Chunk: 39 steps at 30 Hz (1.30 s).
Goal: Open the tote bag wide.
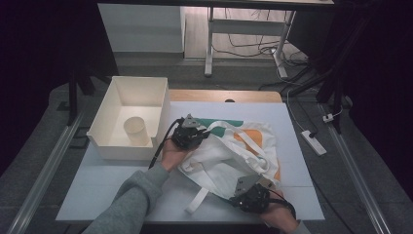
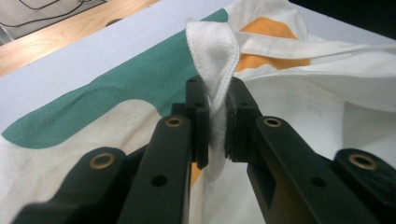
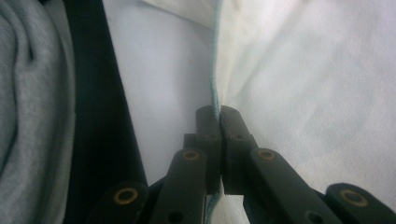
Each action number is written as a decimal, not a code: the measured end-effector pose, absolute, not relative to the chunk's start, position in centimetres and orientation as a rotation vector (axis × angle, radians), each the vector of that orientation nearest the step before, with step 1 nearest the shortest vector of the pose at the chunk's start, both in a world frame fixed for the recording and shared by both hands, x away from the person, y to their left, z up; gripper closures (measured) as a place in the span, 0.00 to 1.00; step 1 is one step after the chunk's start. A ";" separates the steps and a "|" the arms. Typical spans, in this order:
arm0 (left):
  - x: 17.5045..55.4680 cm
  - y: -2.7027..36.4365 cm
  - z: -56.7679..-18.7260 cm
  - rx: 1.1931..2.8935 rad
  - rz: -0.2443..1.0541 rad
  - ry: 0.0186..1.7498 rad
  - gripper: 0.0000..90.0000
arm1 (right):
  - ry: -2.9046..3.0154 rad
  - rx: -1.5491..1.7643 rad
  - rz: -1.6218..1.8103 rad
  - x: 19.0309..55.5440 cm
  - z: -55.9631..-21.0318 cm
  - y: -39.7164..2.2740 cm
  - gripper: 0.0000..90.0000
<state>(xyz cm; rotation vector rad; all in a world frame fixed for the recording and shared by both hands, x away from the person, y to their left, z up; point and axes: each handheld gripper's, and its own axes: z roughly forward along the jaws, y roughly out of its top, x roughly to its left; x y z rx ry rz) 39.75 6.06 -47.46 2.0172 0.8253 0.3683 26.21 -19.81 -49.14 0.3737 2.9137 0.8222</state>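
Nearest the person, the right claw (image 1: 243, 191) is clenched on the near edge of the bag (image 1: 229, 151), its jaws pinching that thin hem flat just inside the bench (image 1: 122, 195) front edge. Little room there: I'd say a pull toward the body carries hand and cloth off the lip. One loose strap (image 1: 197, 200) trails out on the bare bench beside that claw, and it could snag or get dragged under if the bag is swept sideways. Further in, the bag lies rumpled at mid-bench, green and orange print showing. At its far left corner the left claw (image 1: 191, 130) is grasping a folded loop of white handle (image 2: 212, 70), cloth squeezed between the pads. The bite sits low on the fold, so a sharp tug might slide the webbing out. Just left of that hand stands the bin (image 1: 104, 131), a cup (image 1: 136, 130) inside it; its wall is close, so a leftward swing risks knocking it. Open room lies right and far side.
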 end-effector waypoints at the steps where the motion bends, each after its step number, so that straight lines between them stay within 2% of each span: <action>1: 39.8 6.1 -47.6 2.016 0.361 0.828 0.91 | 2.917 0.379 0.820 26.3 -49.2 -20.0 0.98; 8: 39.9 6.1 -47.6 2.010 0.341 0.827 0.91 | 2.896 0.379 0.845 26.1 -49.1 -20.2 0.96; 11: 39.8 6.1 -47.5 2.009 0.331 0.816 0.90 | 2.824 0.391 0.970 25.9 -47.8 -20.4 0.77; 15: 39.8 6.1 -47.5 2.013 0.323 0.810 0.90 | 2.614 0.449 1.095 26.1 -45.0 -20.7 0.65; 20: 39.6 6.1 -47.4 2.014 0.320 0.801 0.90 | 2.460 0.504 1.055 28.0 -43.0 -20.7 0.60; 25: 39.7 6.1 -47.4 2.015 0.316 0.799 0.90 | 2.434 0.563 0.976 31.0 -42.9 -20.0 0.59; 28: 39.6 6.2 -47.4 2.018 0.316 0.795 0.90 | 2.443 0.596 0.937 33.0 -43.3 -19.3 0.59; 31: 39.5 6.2 -47.3 2.019 0.316 0.787 0.90 | 2.481 0.612 0.908 34.8 -43.9 -18.6 0.66; 32: 39.5 6.3 -47.2 2.018 0.316 0.787 0.90 | 2.496 0.614 0.893 35.3 -44.1 -18.4 0.69; 36: 39.4 6.2 -47.2 2.025 0.311 0.777 0.89 | 2.552 0.637 0.878 36.6 -44.8 -18.1 0.94; 39: 39.2 5.9 -47.2 2.026 0.306 0.769 0.88 | 2.541 0.667 0.875 37.0 -44.7 -18.2 0.97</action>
